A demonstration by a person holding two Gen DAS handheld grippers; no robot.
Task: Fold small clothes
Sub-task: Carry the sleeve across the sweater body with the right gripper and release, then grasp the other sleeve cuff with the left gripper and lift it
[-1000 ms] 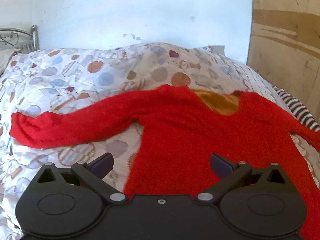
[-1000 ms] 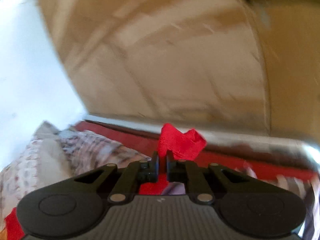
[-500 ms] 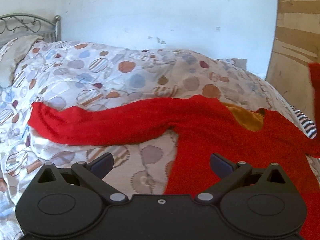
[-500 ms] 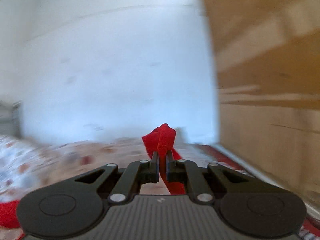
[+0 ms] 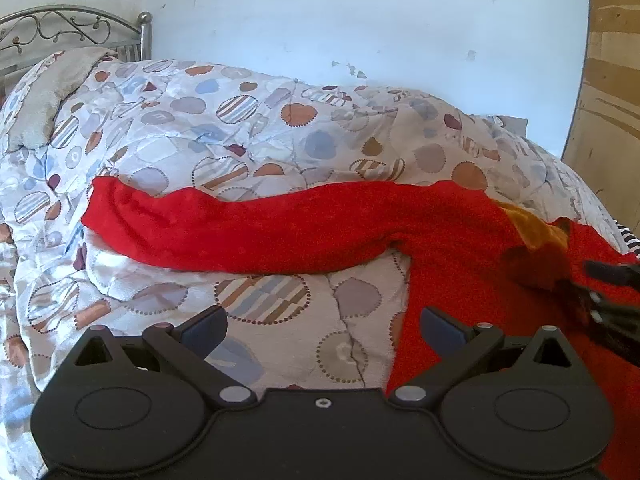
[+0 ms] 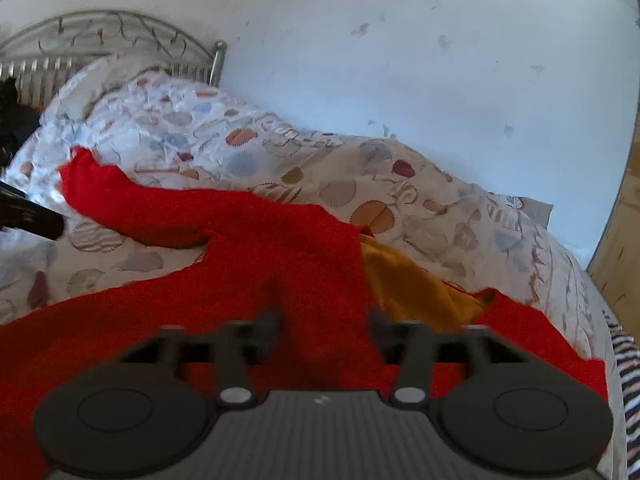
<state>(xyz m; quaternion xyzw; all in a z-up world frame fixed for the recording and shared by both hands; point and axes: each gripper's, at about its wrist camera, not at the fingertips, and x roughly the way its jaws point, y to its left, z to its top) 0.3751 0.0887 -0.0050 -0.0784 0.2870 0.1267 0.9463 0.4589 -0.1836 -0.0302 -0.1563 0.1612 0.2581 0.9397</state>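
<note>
Having let go of the right sleeve, your right gripper [image 6: 324,320] now hangs with fingers apart over the red sweater [image 6: 256,280], spread across the bed [image 5: 280,128]. Your left gripper [image 5: 322,326], also apart, faces the outstretched sleeve [image 5: 240,228]: fold it next.

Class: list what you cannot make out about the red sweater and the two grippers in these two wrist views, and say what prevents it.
- Sweater hem: left wrist view, hidden behind the left gripper body.
- Its other sleeve: cut off by the right edge in both views.
- Right gripper fingers: right wrist view, motion-blurred; whether cloth lies between them is unclear.
- Striped cloth: cut by the right edge.
</note>
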